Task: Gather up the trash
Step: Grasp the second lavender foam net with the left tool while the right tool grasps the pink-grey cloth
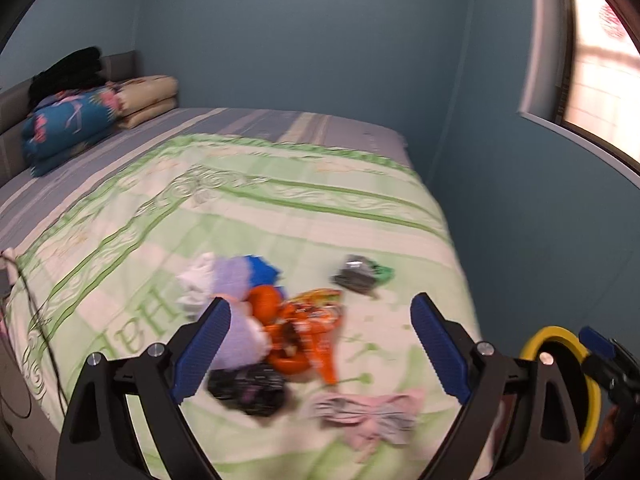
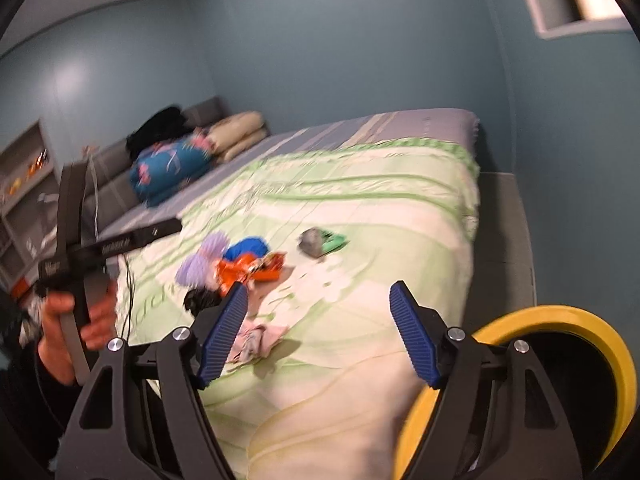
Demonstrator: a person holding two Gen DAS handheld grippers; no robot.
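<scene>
Trash lay scattered on a bed (image 1: 280, 208) with a pale green patterned cover, in a room with blue walls. The step in hand looked like the approach, with nothing picked up yet. Both views were blurred.

In the left wrist view, the left claw (image 1: 320, 348) stood wide apart and empty. A pile of trash (image 1: 280, 320) sat at lower centre of the frame: an orange wrapper, something lilac, something blue, a black crumpled piece. It lay between and just beyond the blue pads, nearer the left one. A pink crumpled piece (image 1: 368, 412) lay below it, and a grey and green wrapper (image 1: 360, 274) sat apart, right of centre. A yellow-rimmed bin (image 1: 560, 360) showed at the lower right edge.

In the right wrist view, the right claw (image 2: 318, 332) was also spread and empty, with the same pile up and to the left of it. The person's hand (image 2: 76, 320) holding the other tool showed at the left edge.

The next move probably called for lowering one claw onto a single piece, closing on it, then carrying it to the bin.
</scene>
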